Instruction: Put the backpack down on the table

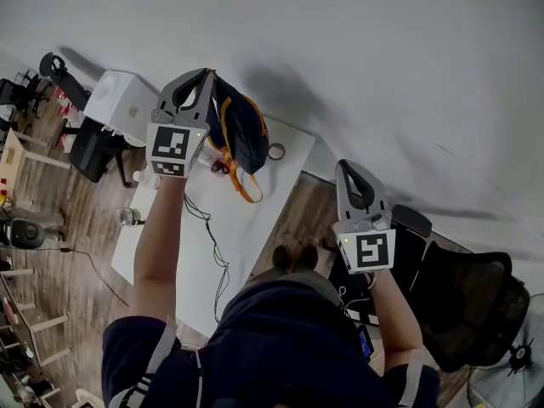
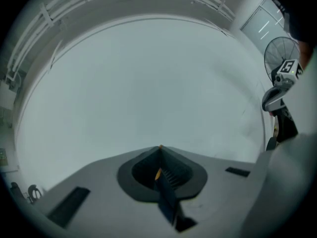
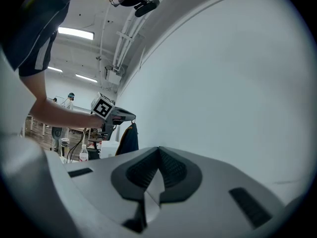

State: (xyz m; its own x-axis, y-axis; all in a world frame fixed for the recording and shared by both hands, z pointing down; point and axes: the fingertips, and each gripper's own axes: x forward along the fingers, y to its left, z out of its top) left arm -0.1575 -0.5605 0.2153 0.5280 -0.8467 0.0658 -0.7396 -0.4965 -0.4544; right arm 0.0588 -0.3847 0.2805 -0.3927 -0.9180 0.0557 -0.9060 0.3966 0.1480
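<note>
The left claw (image 1: 204, 79), shut tight on the strap (image 2: 166, 192) of the blue backpack (image 1: 240, 130) hanging at 11 o'clock over the white table (image 1: 255, 219), should come down slowly until the backpack sits flat, then let go; the right claw (image 1: 347, 170) at 3 o'clock is shut, empty.

Navy, orange, white
We see a navy backpack (image 1: 242, 127) trimmed in orange, and a plain white counter (image 1: 259, 215).

Grey left claw (image 1: 206, 75), marker-printed cube (image 1: 176, 147), navy shirt (image 1: 280, 347)
</note>
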